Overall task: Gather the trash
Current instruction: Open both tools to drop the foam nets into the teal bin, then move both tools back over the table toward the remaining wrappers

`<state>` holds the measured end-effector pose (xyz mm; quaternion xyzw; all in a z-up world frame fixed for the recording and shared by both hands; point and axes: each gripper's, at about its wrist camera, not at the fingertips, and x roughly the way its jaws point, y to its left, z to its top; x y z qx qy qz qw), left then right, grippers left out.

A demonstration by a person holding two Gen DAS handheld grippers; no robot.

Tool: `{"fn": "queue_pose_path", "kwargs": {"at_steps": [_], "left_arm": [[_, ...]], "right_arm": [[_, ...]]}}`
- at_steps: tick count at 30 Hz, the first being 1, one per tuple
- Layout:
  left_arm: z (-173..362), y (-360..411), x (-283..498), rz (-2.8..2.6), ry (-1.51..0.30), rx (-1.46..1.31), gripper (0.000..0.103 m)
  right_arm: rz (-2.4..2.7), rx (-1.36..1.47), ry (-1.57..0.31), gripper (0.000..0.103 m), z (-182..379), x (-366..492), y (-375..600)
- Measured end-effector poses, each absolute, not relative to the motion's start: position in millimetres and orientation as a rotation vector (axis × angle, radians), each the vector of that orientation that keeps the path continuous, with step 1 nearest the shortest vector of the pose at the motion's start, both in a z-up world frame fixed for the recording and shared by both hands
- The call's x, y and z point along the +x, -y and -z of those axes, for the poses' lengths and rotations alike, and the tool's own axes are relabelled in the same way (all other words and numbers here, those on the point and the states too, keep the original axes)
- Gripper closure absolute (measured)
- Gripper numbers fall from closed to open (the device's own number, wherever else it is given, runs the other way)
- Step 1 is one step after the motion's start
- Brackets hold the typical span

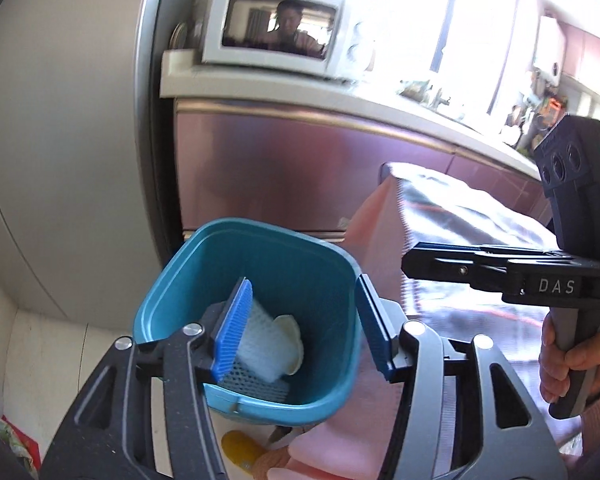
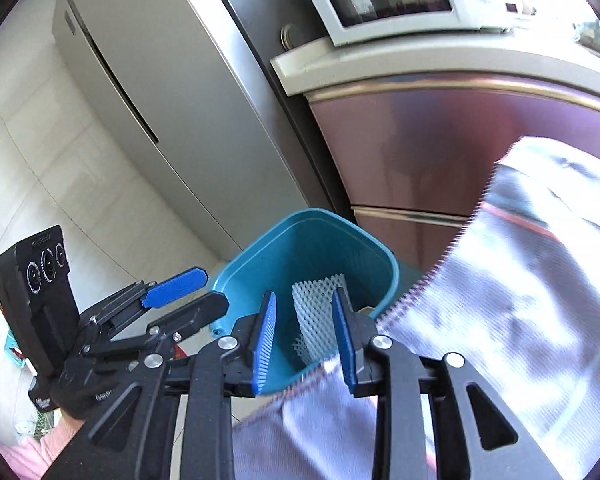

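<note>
A teal plastic bin (image 1: 284,264) stands on the floor by the cabinets; it also shows in the right wrist view (image 2: 300,248). Inside lie a white foam net (image 1: 260,344) and a pale round piece (image 1: 290,336); the net shows in the right wrist view (image 2: 320,304). My left gripper (image 1: 300,332) is open and empty, held above the bin's mouth. My right gripper (image 2: 304,344) is open and empty, over the bin's near rim. The right gripper also shows at the right of the left wrist view (image 1: 460,264).
A grey fridge (image 2: 148,92) stands left of purple cabinets (image 1: 300,168) with a microwave (image 1: 276,28) on the counter. A shiny grey cloth (image 2: 520,300) covers the table edge at the right. A yellow object (image 1: 240,448) lies on the floor below the bin.
</note>
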<state>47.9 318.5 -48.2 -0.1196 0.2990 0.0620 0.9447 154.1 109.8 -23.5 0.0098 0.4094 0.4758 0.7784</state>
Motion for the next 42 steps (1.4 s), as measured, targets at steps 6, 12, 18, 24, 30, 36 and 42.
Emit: {"fn": "queue_pose_path", "kwargs": {"at_steps": [6,12,18,24,30,36,42], "left_arm": [[25.2,-281.9,36.8,-0.033,-0.55,-0.217,0.045],[13.6,-232.1,33.1,0.097,-0.531,-0.189,0.042],[18.2,-163.6,36.8,0.263,-0.565,-0.168,0.042],[27.6,-85.7,42.0,0.425,-0.61,-0.122,0.042],[36.9,-32.0,58.1,0.537,-0.659,-0.078,0.042],[43.2,11.5,71.9,0.625,-0.705,-0.051,0.042],[57.6,42.5,86.1,0.684,-0.781,-0.045,0.04]], "right_arm": [[-1.006,0.056,-0.798,0.067,1.8,128.4,-55.1],[-0.949,0.087,-0.751,0.064,-7.8,108.2,5.9],[-0.825,0.148,-0.708,0.062,-6.5,83.2,84.2],[-0.613,0.216,-0.684,0.062,6.8,62.5,168.4],[-0.399,0.276,-0.674,0.061,19.0,48.3,250.1],[-0.241,0.334,-0.654,0.058,28.8,37.3,312.6],[-0.173,0.377,-0.658,0.054,40.4,26.7,347.3]]}}
